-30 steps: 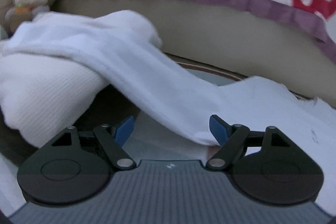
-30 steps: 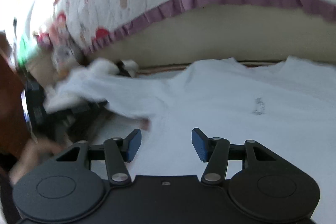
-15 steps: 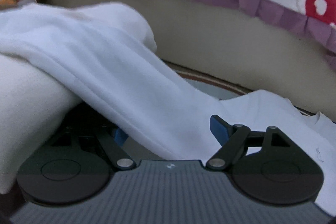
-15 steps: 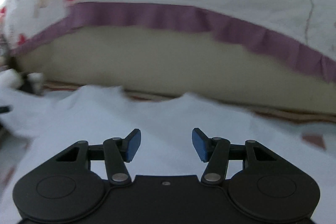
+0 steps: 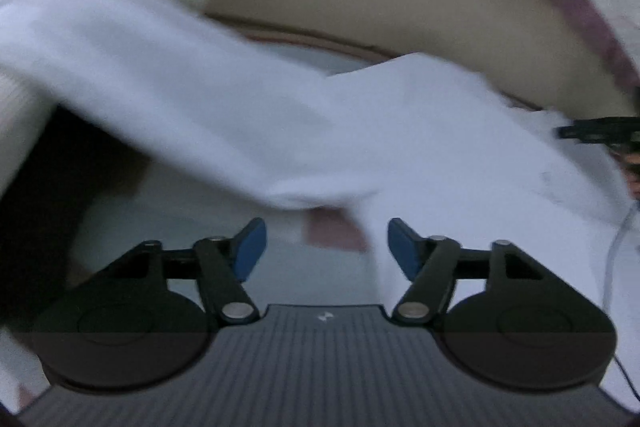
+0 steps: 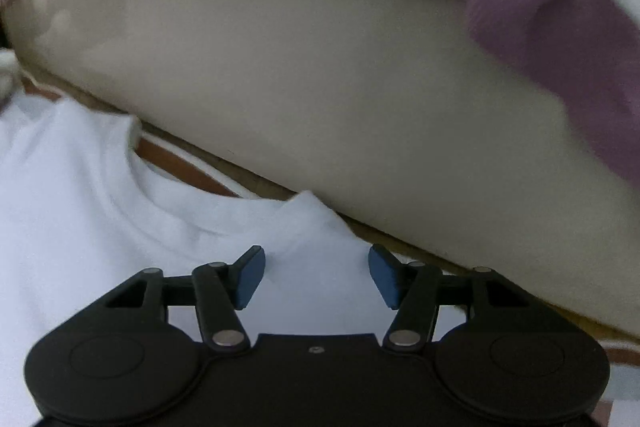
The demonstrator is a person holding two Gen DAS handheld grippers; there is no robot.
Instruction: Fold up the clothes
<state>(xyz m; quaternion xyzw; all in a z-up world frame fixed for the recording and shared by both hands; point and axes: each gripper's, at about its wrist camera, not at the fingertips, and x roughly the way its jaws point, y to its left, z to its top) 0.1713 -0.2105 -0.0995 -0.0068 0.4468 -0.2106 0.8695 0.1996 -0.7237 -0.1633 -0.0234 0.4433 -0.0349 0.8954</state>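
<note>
Since the earlier frames the right gripper (image 6: 316, 277) has travelled from the open spread of cloth to the collar end of the white T-shirt (image 6: 80, 227), and the sleeve that lay draped across the left gripper (image 5: 323, 247) now sits just ahead of its fingertips. Largest in both views is the bed, its beige mattress side (image 6: 320, 87) running under a purple frilled bedspread edge (image 6: 540, 7). Below it the T-shirt lies spread on a patterned surface, neckline toward the mattress; the left wrist view, heavily blurred, shows its sleeve (image 5: 180, 75) running up to the left onto a cream knitted bundle (image 5: 16, 115). Right gripper: jaws opening, set wide over the shoulder fabric beside the collar (image 6: 192, 211), pads clear of the cloth. Left gripper: jaws closing, a wide gap remaining, nothing pinched; the sleeve's fold lies just beyond the tips. Part of the right gripper (image 5: 600, 133) appears at the far right of the left view.
</note>
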